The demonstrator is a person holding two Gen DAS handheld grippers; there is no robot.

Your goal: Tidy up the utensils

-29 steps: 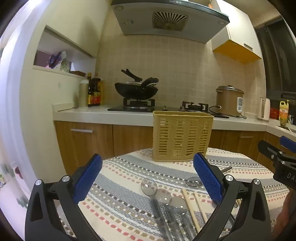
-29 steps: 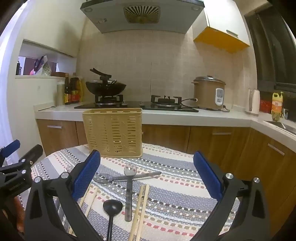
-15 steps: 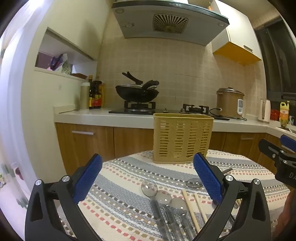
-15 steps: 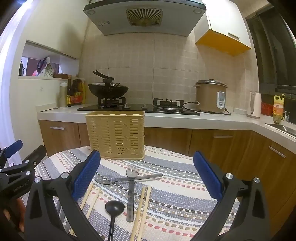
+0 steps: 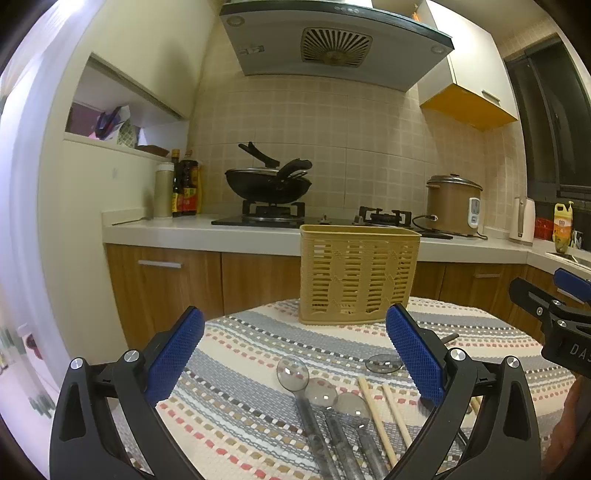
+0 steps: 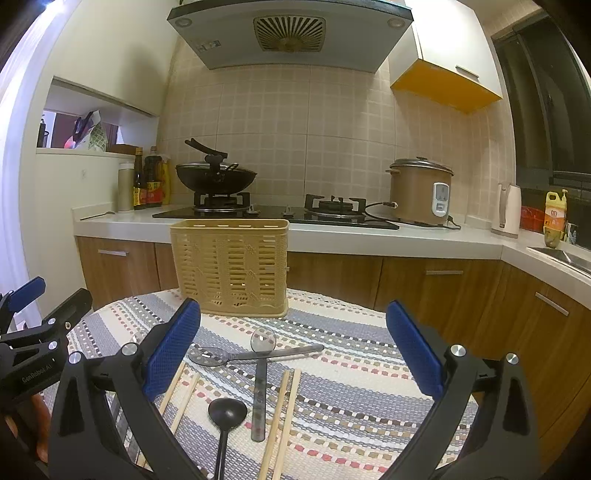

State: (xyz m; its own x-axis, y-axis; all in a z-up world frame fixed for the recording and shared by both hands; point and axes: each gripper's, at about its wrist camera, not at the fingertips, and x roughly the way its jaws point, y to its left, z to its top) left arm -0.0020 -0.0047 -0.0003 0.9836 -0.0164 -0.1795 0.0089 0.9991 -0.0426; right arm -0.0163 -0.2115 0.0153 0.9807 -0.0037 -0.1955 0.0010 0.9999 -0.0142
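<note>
Basket interior hidden; chopsticks cut off; spoon handles cropped.

home kitchen | gas hob with wok | range hood | rice cooker

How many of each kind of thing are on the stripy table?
Clear spoons: 4
Chopsticks: 4
Slotted spoon: 1
Black ladle: 1
Basket: 1
Total: 11
</note>
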